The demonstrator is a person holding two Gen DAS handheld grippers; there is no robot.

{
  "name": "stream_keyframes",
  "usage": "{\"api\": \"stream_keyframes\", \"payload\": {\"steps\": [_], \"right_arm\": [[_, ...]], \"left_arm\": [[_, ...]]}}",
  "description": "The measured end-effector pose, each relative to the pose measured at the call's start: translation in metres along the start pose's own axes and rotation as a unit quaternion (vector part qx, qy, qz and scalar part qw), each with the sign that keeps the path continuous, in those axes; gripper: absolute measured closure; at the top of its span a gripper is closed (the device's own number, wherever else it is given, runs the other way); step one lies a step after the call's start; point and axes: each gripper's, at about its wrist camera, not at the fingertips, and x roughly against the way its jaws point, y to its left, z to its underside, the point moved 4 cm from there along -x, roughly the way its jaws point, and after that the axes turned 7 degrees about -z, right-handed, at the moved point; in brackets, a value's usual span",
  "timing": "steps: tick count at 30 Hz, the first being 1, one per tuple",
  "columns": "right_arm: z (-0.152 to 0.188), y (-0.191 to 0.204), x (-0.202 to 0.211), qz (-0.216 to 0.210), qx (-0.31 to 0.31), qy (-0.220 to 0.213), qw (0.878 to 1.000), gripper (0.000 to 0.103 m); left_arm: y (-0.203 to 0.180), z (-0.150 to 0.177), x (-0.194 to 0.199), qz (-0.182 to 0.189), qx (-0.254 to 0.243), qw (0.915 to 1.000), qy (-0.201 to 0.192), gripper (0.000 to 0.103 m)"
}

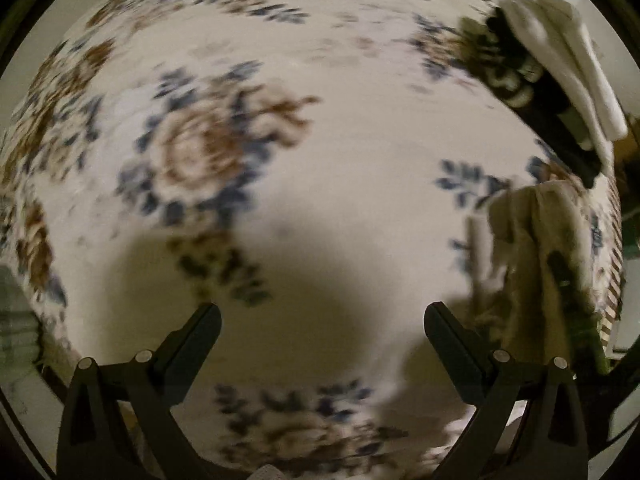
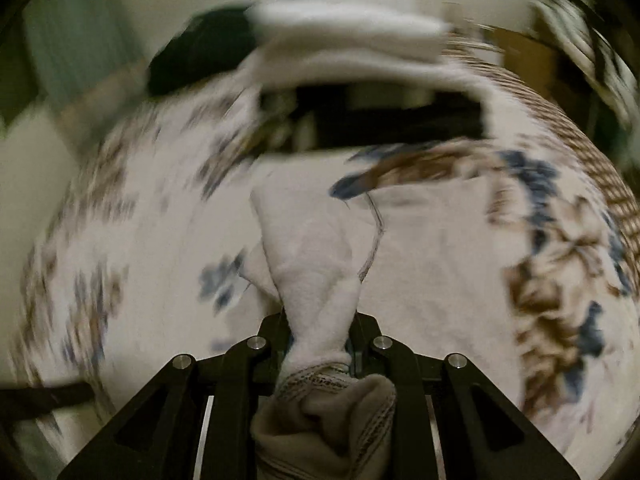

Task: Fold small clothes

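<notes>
Two grippers work over a floral cloth (image 1: 340, 168) printed with blue and brown flowers, and both views are blurred. In the left wrist view the left gripper (image 1: 322, 316) points out over the bare cloth with its jaws spread wide and nothing between them, casting a broad shadow on the fabric beneath. At the right of that view a pale sock (image 1: 532, 248) hangs in crumpled folds. In the right wrist view the right gripper (image 2: 320, 332) has its jaws pinched together on the same pale sock (image 2: 308, 268), whose ribbed cuff bunches behind the jaws while the rest stretches away onto the cloth. At the far side lies a pile of clothes (image 2: 344, 48), white pieces on top of dark ones; it also shows at the far right of the left wrist view (image 1: 560, 64). No writing or labels can be read.
</notes>
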Motion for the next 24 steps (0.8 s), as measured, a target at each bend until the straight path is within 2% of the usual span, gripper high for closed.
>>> {"api": "stream_keyframes", "payload": {"steps": [2, 4, 5, 6, 7, 9, 10, 13, 18, 21, 24], "right_arm": [[0.022, 0.027, -0.019, 0.007, 0.038, 0.063, 0.997, 0.08], [0.036, 0.04, -0.021, -0.015, 0.045, 0.103, 0.994, 0.066], [0.036, 0.044, -0.017, -0.037, 0.045, 0.113, 0.992, 0.058], [0.034, 0.05, -0.009, -0.091, 0.035, 0.133, 0.986, 0.041], [0.031, 0.048, -0.001, -0.135, 0.016, 0.151, 0.979, 0.034], [0.021, 0.038, 0.016, -0.199, -0.023, 0.172, 0.965, 0.034], [0.01, 0.025, 0.03, -0.217, -0.042, 0.175, 0.959, 0.034], [-0.017, -0.021, 0.054, -0.191, -0.055, 0.17, 0.965, 0.026], [-0.053, -0.105, 0.064, -0.132, -0.059, 0.168, 0.975, 0.026], [-0.075, -0.139, 0.052, -0.13, -0.065, 0.176, 0.974, 0.026], [-0.088, -0.157, 0.035, -0.148, -0.059, 0.199, 0.967, 0.026]], "left_arm": [[0.018, 0.007, -0.004, -0.011, 0.009, 0.9999, 0.007, 0.0], [0.024, 0.014, -0.009, -0.008, 0.023, 0.9996, 0.015, 0.0], [0.028, 0.016, -0.009, -0.003, 0.028, 0.9995, 0.016, 0.0], [0.028, 0.018, -0.008, 0.004, 0.033, 0.9993, 0.016, 0.0], [0.027, 0.021, -0.006, 0.014, 0.041, 0.999, 0.014, 0.0], [0.019, 0.024, 0.0, 0.034, 0.053, 0.998, 0.013, 0.0], [0.012, 0.027, 0.004, 0.051, 0.06, 0.9968, 0.013, 0.0], [-0.026, 0.037, 0.012, 0.103, 0.074, 0.9918, 0.019, 0.0], [-0.105, 0.048, 0.003, 0.174, 0.109, 0.9777, 0.043, 0.0], [-0.128, 0.058, -0.022, 0.142, 0.14, 0.9783, 0.054, 0.0], [-0.113, 0.077, -0.049, 0.11, 0.183, 0.9739, 0.076, 0.0]]}}
